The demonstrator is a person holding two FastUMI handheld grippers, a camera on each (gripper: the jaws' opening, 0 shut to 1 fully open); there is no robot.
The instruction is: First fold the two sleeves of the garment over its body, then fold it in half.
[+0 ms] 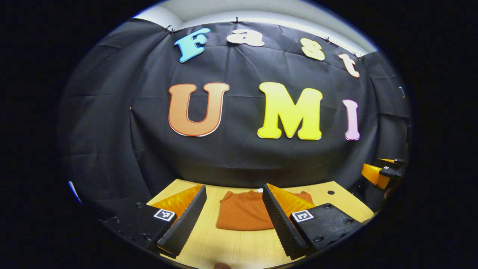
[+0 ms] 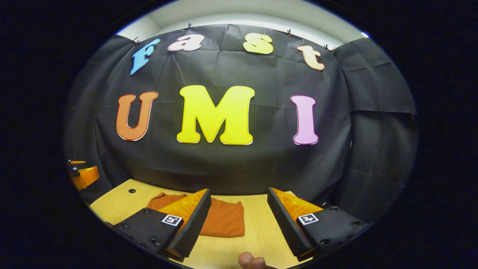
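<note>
The orange garment (image 1: pixel 244 215) lies folded into a compact rectangle on the wooden surface (image 1: pixel 231 246); both my jaws stand apart, holding nothing.

Recording booth, staged for data capture, not lived-in home. Creased black cloth backdrop (image 2: pixel 224 164) hung by small clips along top edge, closing in back and sides. Pale plain wall strip (image 2: pixel 239 15) visible above cloth. Light wood-grain tabletop (image 2: pixel 257 231) pushed against cloth, small dark round hole (image 2: pixel 132 191) near one corner. Square black-and-white fiducial markers (image 1: pixel 164 215) on handheld tool bodies point to tracked recording setup. Sparse furnishing, even indoor light.
</note>
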